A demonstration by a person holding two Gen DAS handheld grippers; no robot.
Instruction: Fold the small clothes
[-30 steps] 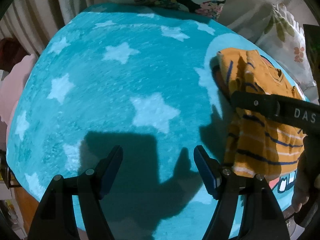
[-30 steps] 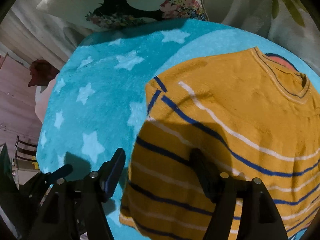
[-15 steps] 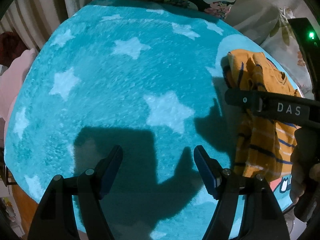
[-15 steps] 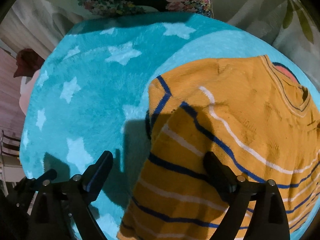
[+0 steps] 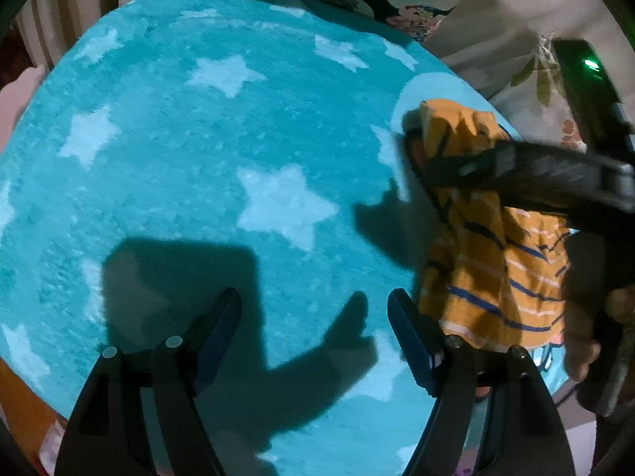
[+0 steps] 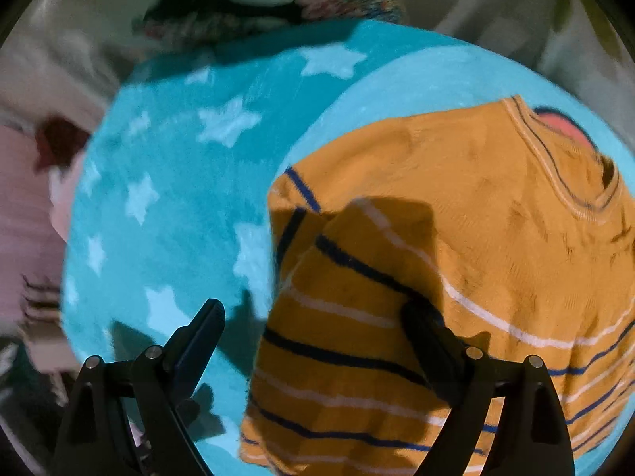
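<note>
While the sweater (image 6: 456, 277) lies part-folded on the star blanket (image 5: 198, 150), both grippers gape empty.

Right gripper (image 6: 313, 329) hovers wide over its near-left edge, one finger above knit; left gripper (image 5: 313, 317) waits beside it over blanket. Pinching one layer only would likely drag the fold askew.

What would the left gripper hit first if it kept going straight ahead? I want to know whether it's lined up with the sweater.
Probably only the blanket. The left gripper stands open over bare blanket; the sweater lies off to its right.
</note>
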